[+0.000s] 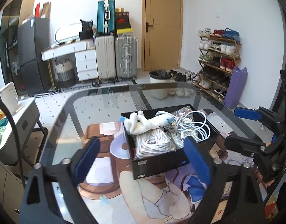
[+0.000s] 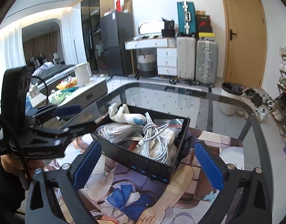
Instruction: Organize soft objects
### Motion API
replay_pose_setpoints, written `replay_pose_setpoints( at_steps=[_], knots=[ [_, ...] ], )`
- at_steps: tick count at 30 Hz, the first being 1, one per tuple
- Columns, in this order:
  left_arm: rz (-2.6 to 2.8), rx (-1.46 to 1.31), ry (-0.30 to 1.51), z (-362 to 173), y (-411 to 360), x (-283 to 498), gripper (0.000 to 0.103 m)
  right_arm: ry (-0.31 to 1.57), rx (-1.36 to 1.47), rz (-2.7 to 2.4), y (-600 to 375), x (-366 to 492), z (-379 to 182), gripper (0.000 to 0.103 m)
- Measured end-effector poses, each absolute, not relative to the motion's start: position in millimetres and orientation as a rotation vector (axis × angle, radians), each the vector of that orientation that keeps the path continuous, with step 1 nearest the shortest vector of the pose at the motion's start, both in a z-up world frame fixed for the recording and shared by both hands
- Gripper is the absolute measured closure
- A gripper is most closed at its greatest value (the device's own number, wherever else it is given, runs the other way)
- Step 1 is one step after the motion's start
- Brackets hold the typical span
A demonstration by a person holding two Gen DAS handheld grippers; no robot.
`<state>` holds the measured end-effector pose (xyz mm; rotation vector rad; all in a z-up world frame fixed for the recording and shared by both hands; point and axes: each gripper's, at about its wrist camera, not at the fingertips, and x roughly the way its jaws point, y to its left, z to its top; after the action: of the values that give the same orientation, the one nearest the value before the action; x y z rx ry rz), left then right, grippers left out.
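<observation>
Sitting mid-mat [image 1: 105, 183] on glass table [image 1: 90, 100], bare margins around: black box [image 1: 158, 162]; plush toy [image 1: 143, 124] lengthwise along far rim. Left gripper [image 1: 143, 160], right gripper [image 2: 147, 166]: released, empty.

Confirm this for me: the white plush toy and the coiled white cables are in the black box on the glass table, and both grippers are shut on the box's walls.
Not quite. The white plush toy and coiled white cables do lie in the black box on the glass table, but both wrist views show the left gripper and right gripper open, holding nothing.
</observation>
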<state>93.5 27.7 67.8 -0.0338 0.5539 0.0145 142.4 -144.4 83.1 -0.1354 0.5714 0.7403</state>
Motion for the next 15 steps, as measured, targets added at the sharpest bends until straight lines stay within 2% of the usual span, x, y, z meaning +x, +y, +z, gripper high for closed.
replay_pose_setpoints(
  at_steps=[3,9,15],
  knots=[
    [0.008,-0.032,0.553,64.0,30.5,85.1,0.010,0.554,-0.112,0.738,-148.0,135.8,79.9,0.001],
    [0.006,-0.060,0.541,53.9,36.0,76.2,0.000,0.546,-0.096,0.729,-150.6,130.6,66.8,0.001],
    [0.020,-0.068,0.547,40.5,35.7,76.0,0.000,0.541,-0.095,0.720,-148.5,128.4,53.6,0.001]
  ],
)
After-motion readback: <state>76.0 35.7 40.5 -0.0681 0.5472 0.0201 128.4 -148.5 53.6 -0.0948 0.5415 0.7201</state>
